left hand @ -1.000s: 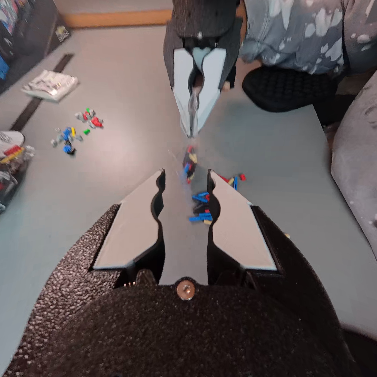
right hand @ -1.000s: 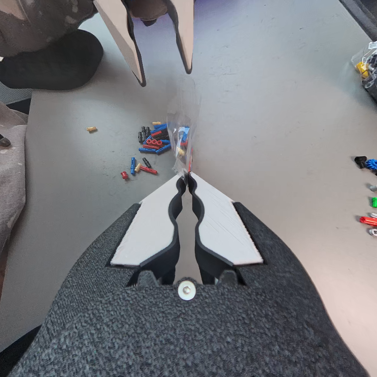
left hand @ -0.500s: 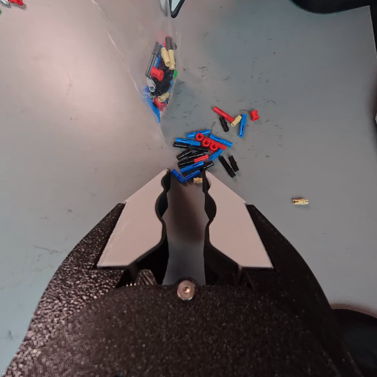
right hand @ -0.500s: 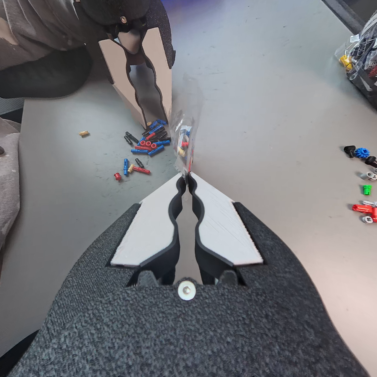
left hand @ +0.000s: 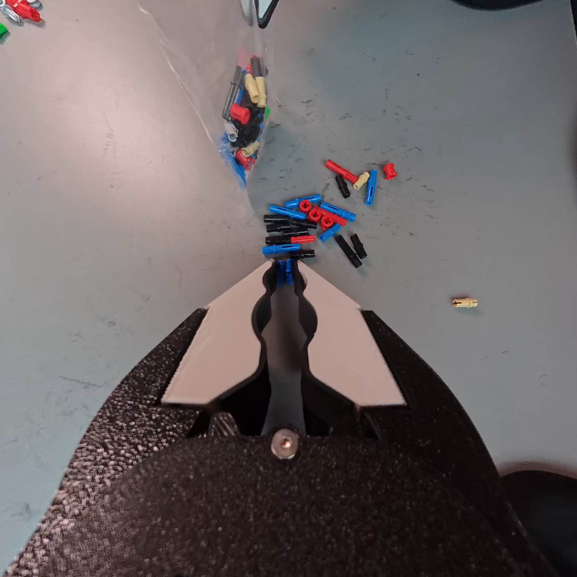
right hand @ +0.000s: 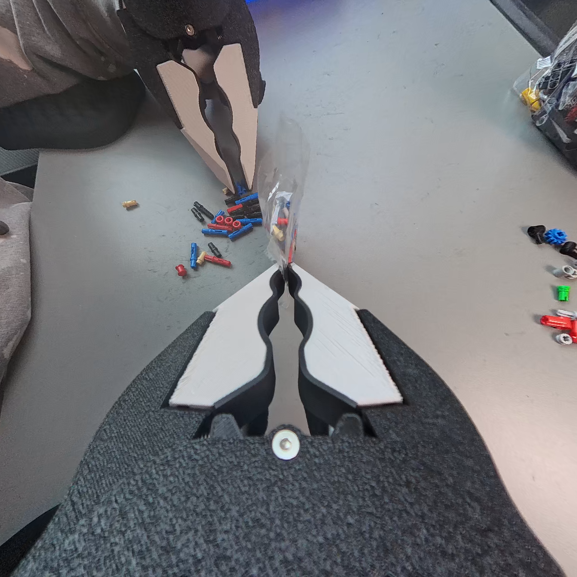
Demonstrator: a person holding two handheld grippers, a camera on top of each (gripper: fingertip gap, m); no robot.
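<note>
— Is there any writing here that can be read?

— None. The only print sits on a small white paper label (right hand: 544,63), stuck on a clear, crinkled plastic bag of dark and yellow parts (right hand: 554,90).

— Where is that from the claw?

— Far ahead of the right claw (right hand: 286,270) and well off to its right, at the edge of the right wrist view.

— And what is on the label?

— Fine dark marks, too small and blurred to make out.
</note>
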